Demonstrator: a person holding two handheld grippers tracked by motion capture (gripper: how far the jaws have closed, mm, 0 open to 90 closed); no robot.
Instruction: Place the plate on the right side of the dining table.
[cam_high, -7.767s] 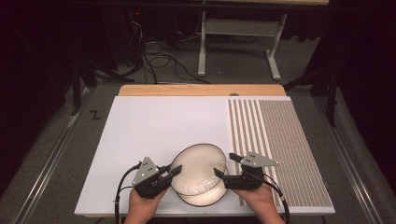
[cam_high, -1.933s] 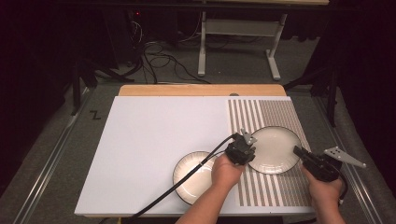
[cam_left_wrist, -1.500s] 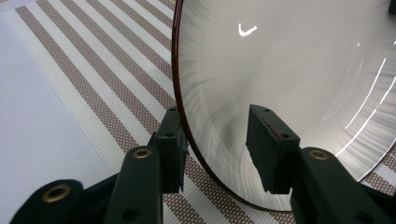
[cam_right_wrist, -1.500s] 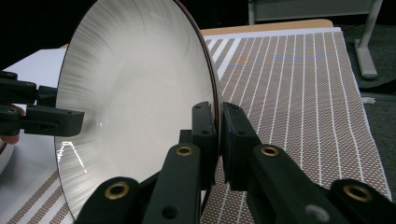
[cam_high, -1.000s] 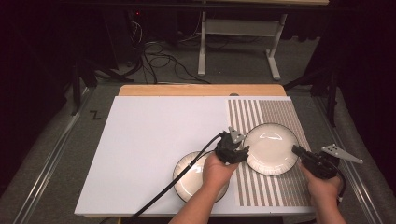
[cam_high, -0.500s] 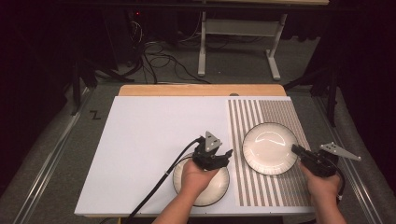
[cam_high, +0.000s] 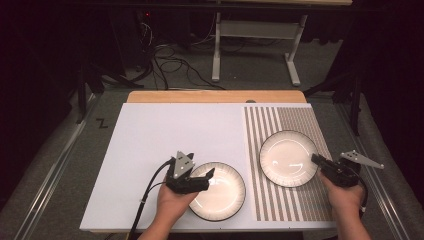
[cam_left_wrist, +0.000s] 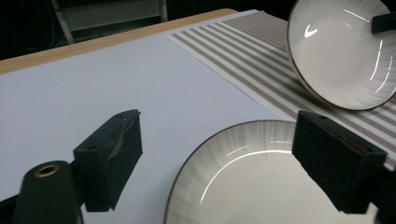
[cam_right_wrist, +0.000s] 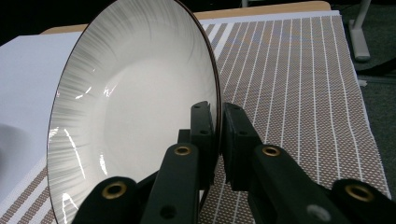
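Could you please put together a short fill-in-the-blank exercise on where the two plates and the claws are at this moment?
1. The right claw is shut on the rim of the ____ plate.
2. That plate sits over the ____ mat.
3. The left claw is ____, its jaws either side of the near plate's rim.
4. The near plate lies flat on the ____ board.

Missing words: far; striped; open; white

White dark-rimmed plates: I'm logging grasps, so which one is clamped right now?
The white dark-rimmed plate on the striped mat; the right gripper's jaws pinch its rim. The other lies ungripped.
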